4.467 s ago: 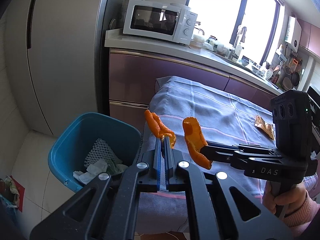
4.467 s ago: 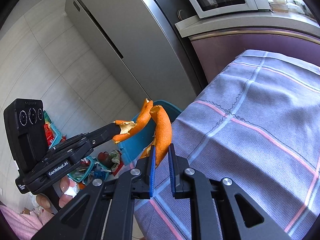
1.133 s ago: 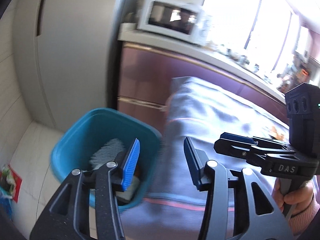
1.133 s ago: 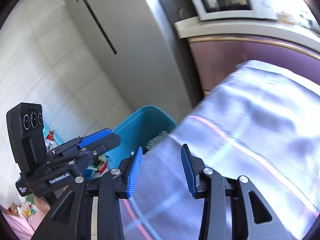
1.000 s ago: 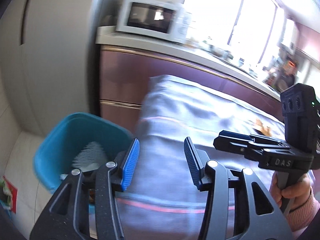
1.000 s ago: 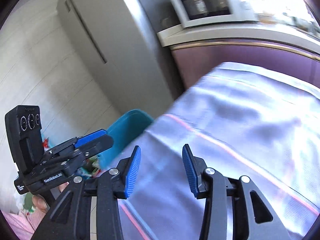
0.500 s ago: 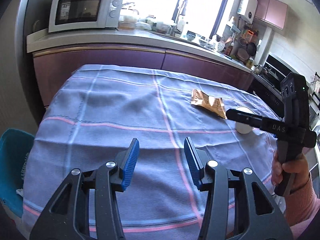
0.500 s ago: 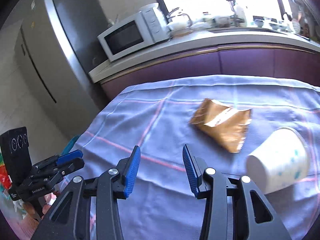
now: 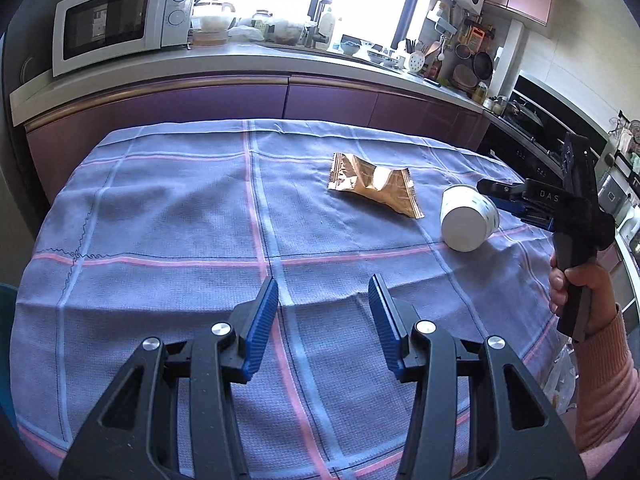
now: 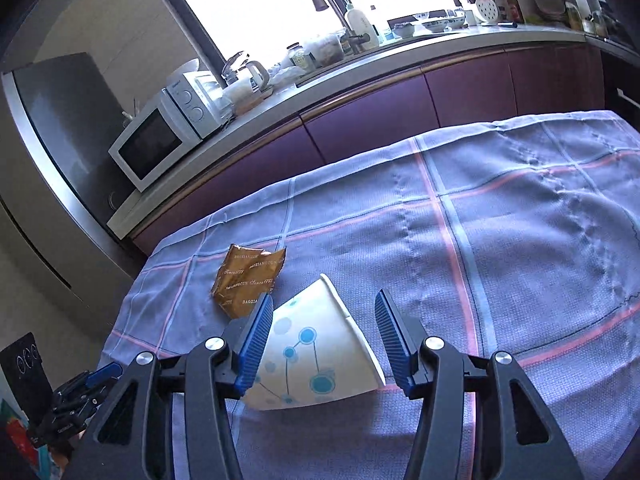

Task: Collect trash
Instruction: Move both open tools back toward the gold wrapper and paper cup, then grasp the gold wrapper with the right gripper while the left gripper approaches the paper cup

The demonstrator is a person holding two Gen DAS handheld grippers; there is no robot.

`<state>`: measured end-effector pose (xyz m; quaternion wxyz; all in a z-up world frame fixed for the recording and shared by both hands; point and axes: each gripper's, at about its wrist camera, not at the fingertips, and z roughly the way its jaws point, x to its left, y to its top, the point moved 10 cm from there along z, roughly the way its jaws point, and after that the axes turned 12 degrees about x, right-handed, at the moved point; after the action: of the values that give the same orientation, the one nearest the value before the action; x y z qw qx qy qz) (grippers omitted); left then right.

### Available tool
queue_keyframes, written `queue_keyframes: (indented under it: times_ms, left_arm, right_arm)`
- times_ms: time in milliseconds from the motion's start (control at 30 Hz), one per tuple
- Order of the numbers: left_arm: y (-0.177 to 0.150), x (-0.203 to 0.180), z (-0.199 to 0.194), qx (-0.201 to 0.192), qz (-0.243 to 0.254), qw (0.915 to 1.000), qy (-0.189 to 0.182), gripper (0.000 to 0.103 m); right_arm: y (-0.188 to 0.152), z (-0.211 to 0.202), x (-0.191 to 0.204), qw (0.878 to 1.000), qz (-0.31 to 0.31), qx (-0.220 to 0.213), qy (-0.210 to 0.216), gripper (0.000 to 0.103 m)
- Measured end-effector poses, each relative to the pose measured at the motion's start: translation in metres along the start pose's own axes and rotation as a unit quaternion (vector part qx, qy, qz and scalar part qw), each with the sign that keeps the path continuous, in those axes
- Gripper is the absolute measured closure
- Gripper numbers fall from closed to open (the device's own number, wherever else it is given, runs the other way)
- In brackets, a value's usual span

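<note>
Lying on the checked cloth point(image 9: 160, 216) of the counter point(image 9: 60, 184) are two pieces of trash: one paper cup point(image 10: 316, 352) and one crumpled gold wrapper point(image 10: 246, 280). Two tools are in view, one per hand.

The right tool point(image 10: 324, 334) is spread wide around the cup. The cup lies on its side between the blue pads point(image 10: 256, 340), its rim pointing away and to the right; the left pad sits just beside or against the cup's wall, while the right pad stands apart from the rim. The wrapper lies just ahead of this tool's left fingertip, near the cup. In the left wrist view the person's right hand point(image 9: 580, 292) grips the handle from below, with the tool held level and pointing in over the cup.

The left tool point(image 9: 324, 320) is also wide apart and holds nothing. It hovers over bare cloth, with the wrapper point(image 9: 374, 190) well ahead and slightly right, and the cup point(image 9: 468, 222) farther right.
</note>
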<state>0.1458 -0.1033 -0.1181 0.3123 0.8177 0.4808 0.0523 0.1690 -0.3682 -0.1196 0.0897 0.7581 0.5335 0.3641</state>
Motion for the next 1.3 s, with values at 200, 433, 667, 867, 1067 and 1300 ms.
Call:
queue_keyframes:
  times_ms: [200, 433, 667, 867, 1067, 1300]
  left_arm:
    - [0.002, -0.003, -0.001, 0.001, 0.003, 1.0000, 0.001, 0.055]
    - [0.001, -0.014, -0.005, 0.000, 0.017, 0.9997, -0.016, 0.050]
    - [0.001, -0.019, -0.005, 0.001, 0.023, 0.9995, -0.020, 0.050]
    - [0.002, -0.029, -0.003, 0.003, 0.035, 0.9991, -0.022, 0.049]
    - [-0.005, -0.070, 0.012, 0.020, 0.079, 0.9960, -0.037, 0.047]
    - [-0.012, -0.105, 0.026, 0.037, 0.109, 0.9920, -0.051, 0.047]
  right_arm:
    - [-0.017, 0.009, 0.033, 0.998, -0.037, 0.026, 0.035, 0.061]
    - [-0.045, 0.027, 0.101, 0.989, -0.097, 0.068, 0.092, 0.065]
    - [-0.065, 0.043, 0.149, 0.978, -0.123, 0.097, 0.141, 0.065]
    - [-0.069, 0.031, 0.127, 0.979, -0.098, 0.099, 0.147, 0.059]
    - [-0.079, 0.009, 0.090, 0.985, -0.068, 0.087, 0.136, 0.056]
    - [-0.078, -0.011, 0.050, 0.990, -0.026, 0.057, 0.128, 0.053]
